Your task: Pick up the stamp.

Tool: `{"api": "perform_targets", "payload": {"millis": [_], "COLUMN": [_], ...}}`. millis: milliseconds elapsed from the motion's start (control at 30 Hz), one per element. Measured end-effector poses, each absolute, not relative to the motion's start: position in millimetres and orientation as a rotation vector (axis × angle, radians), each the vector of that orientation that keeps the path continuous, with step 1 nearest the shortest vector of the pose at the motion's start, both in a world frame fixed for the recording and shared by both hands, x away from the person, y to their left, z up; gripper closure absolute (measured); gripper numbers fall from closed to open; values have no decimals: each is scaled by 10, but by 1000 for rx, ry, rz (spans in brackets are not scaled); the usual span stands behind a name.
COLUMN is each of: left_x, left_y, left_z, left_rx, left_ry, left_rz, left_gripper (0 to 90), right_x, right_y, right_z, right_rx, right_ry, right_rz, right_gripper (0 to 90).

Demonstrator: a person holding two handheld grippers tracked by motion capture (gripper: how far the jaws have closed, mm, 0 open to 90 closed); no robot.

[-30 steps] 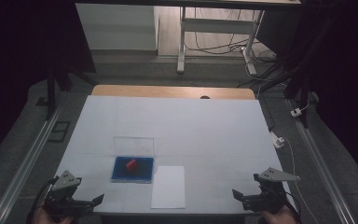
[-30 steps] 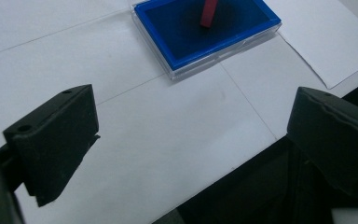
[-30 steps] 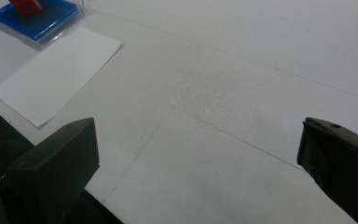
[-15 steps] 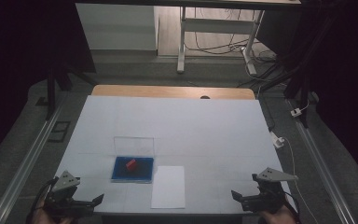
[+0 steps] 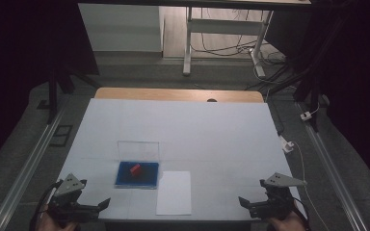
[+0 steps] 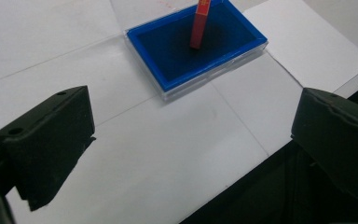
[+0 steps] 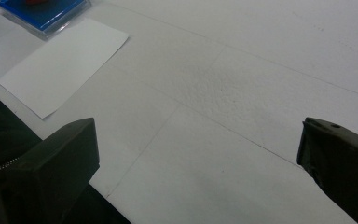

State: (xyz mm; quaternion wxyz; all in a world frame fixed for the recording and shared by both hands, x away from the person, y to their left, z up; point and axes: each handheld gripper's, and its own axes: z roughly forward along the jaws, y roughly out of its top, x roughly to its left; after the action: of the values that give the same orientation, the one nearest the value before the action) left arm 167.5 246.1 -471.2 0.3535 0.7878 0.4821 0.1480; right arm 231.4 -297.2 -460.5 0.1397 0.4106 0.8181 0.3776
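Both grippers' fingers gape, well short of the blue tray (image 5: 137,174).

White-covered table (image 5: 212,130) with bare wooden far edge (image 5: 178,94), flanked by metal rails (image 5: 24,173) on grey floor (image 5: 139,72); beyond, white desk legs (image 5: 189,43) and loose cables (image 5: 221,41) under light, dark surroundings either side.

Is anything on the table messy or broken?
Nothing looks broken or spilled. The red stamp stands on the blue ink pad, leaning a little. The clear lid stands open, and the white paper lies flat beside the pad.
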Motion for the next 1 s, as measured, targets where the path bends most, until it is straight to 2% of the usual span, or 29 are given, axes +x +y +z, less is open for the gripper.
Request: {"api": "perform_targets", "payload": {"millis": [467,1000], "left_x": [1855,2130], "left_y": [2337,2209], "left_z": [-4717,-4812], "left_rx": [2044,2065], "left_ry": [1128,1082], "left_rz": [320,262], "left_gripper": [0,0], "right_x": [2327,2338], "right_y": [-2968,-2960], "right_z": [-4614,-4619], "right_rx": [1192,1196], "right_ry": [2378,2392], "right_rz": [1086,1077], "right_gripper": [0,0]}}
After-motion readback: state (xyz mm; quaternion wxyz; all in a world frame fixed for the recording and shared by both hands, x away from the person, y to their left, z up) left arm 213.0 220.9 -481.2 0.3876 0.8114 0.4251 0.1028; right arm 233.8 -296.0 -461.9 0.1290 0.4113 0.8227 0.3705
